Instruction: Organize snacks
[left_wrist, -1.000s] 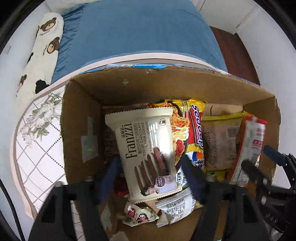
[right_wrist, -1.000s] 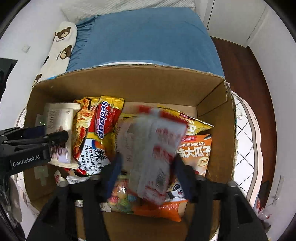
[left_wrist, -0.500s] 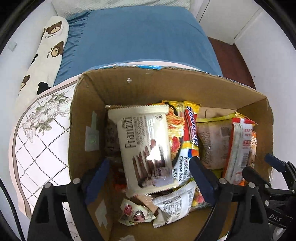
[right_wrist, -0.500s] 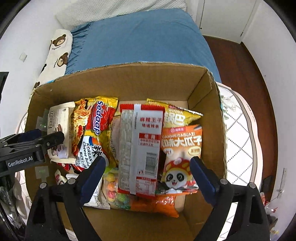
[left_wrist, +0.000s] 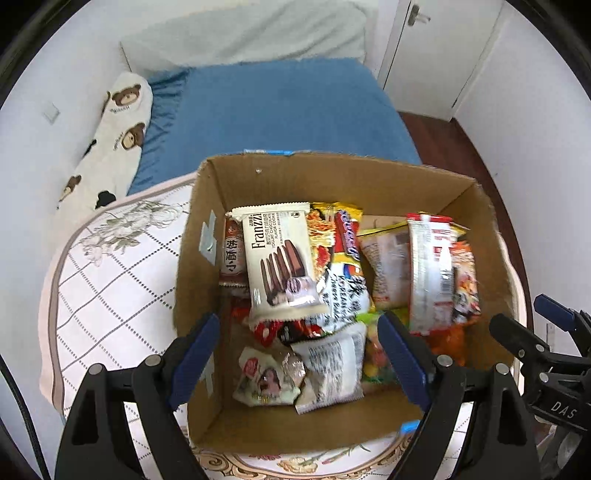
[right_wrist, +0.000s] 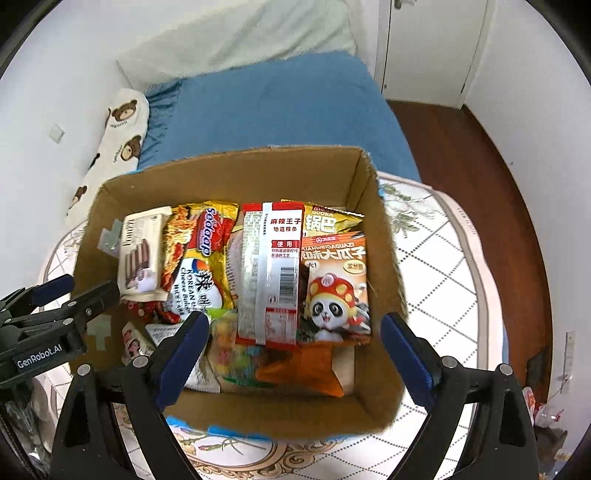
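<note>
— Looking down my left camera, I see the left gripper (left_wrist: 299, 343) spread wide with nothing between its blue fingers (left_wrist: 195, 343), above the near edge of the cardboard box (left_wrist: 295, 173). What do you read on the right?

— I see the right gripper (right_wrist: 295, 347) just as wide and holding nothing, over the box's near rim. The snacks all lie inside the box.

— Agreed. On my side the Franzzi cookie pack (left_wrist: 279, 258) lies toward 10 o'clock in the box, partly over the Sedaap noodle packet (left_wrist: 340, 258) at its 3 o'clock.

— On mine, the red-and-white spicy strip pack (right_wrist: 271, 273) lies at the centre, and the panda sunflower-seed bag (right_wrist: 334, 288) touches it at 3 o'clock, overlapping the yellow guoba bag (right_wrist: 325, 218) at 12.

— The box rests on a floral quilted cloth (left_wrist: 110, 266); the blue bed (left_wrist: 273, 110) lies at 12 o'clock beyond it.
</note>
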